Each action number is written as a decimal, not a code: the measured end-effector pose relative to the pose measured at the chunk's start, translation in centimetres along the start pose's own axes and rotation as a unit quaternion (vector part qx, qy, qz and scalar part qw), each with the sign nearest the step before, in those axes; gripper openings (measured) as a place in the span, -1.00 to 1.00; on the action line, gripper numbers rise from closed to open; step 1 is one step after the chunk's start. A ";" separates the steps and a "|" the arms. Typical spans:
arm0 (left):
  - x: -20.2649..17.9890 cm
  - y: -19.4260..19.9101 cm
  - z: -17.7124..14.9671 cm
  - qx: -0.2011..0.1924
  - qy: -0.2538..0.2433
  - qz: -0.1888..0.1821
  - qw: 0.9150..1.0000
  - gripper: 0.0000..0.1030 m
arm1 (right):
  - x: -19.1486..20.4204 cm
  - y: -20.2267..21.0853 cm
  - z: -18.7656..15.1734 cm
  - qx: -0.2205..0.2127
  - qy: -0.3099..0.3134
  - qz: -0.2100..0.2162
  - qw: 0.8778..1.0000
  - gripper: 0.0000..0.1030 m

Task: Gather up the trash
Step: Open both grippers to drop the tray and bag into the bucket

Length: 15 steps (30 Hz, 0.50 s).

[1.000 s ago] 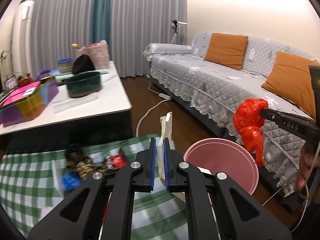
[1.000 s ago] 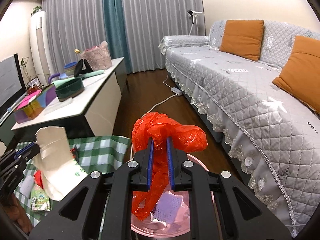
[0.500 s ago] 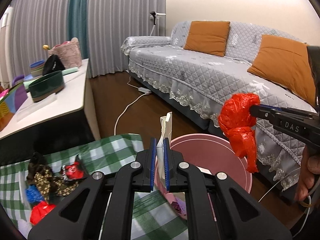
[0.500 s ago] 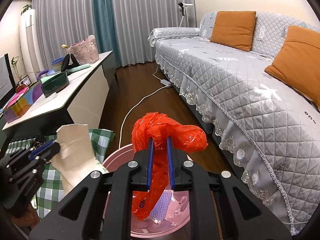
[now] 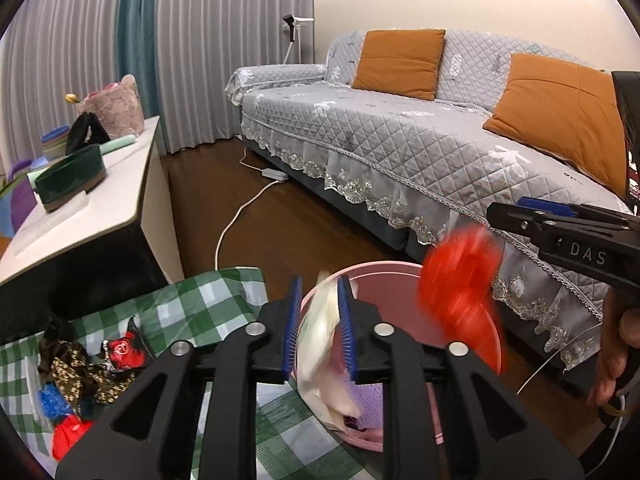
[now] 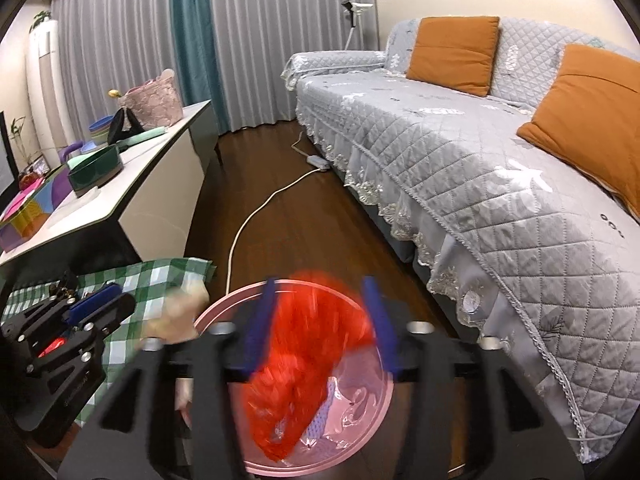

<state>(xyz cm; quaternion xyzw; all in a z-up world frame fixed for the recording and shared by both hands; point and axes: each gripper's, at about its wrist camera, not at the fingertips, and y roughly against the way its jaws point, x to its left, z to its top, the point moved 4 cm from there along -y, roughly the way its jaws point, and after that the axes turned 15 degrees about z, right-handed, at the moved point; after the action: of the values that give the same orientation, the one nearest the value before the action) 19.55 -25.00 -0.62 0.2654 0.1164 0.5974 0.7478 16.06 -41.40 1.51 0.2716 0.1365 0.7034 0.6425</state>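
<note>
Left gripper [image 5: 318, 330]: jaws spread, cream paper bag [image 5: 324, 354] loose between the blue pads, hanging down over the near rim of the pink bin [image 5: 400, 276]. Can't tell if either pad touches it.

Right gripper [image 6: 320, 324]: jaws wide apart, nothing pinched. Red plastic bag [image 6: 304, 364] is motion-blurred between and below the fingers, over the bin mouth. From the left wrist camera the red bag [image 5: 460, 300] sits below the right gripper's tips, apart from them, above the bin's right side.

Bin stands on the wood floor, touching the edge of the green checked cloth [image 5: 200, 300]. Purple mesh item and clear plastic inside the bin.

On the cloth, left of the bin: more wrappers [image 5: 76, 364] — brown patterned, red, blue.

White surface [image 5: 100, 196] behind the cloth carries a dark green bowl [image 5: 70, 178]. Grey sofa [image 5: 420, 144] to the right with orange cushions.
</note>
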 end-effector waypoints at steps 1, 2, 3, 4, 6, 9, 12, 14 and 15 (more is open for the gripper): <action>0.2 0.2 0.0 0.000 0.002 0.001 1.000 -0.62 | 0.0 0.1 0.1 -0.003 -0.001 -0.003 1.000 0.10; 0.4 0.4 0.0 -0.001 0.004 0.001 1.000 -0.62 | 0.0 0.2 0.2 -0.003 -0.002 -0.003 1.000 0.12; 0.6 0.7 0.0 -0.002 0.006 0.003 1.000 -0.62 | 0.1 0.3 0.2 -0.004 -0.002 -0.003 1.000 0.12; 0.9 1.1 0.0 -0.003 0.007 0.004 1.000 -0.62 | 0.1 0.3 0.2 -0.006 -0.002 -0.003 1.000 0.13; 1.3 1.9 0.0 -0.005 0.008 0.005 1.000 -0.62 | 0.4 0.5 0.3 -0.006 -0.002 -0.002 1.000 0.14; 2.1 3.4 0.0 -0.012 0.009 0.010 1.000 -0.62 | 1.1 0.9 0.6 -0.011 0.000 0.004 1.000 0.14; 3.2 5.2 0.1 -0.020 0.011 0.015 1.000 -0.62 | 2.0 1.5 0.9 -0.017 0.000 0.013 1.000 0.15; 4.0 6.4 0.1 -0.025 0.013 0.019 0.999 -0.62 | 2.6 2.0 1.2 -0.021 0.001 0.019 1.000 0.16; 4.3 7.0 0.0 -0.027 0.014 0.020 0.999 -0.62 | 3.0 2.3 1.3 -0.024 0.002 0.023 0.999 0.17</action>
<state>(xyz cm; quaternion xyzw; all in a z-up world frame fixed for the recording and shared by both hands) 14.85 -19.85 3.80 0.2386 0.1051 0.6191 0.7408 14.84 -38.99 4.46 0.2578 0.1150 0.7213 0.6325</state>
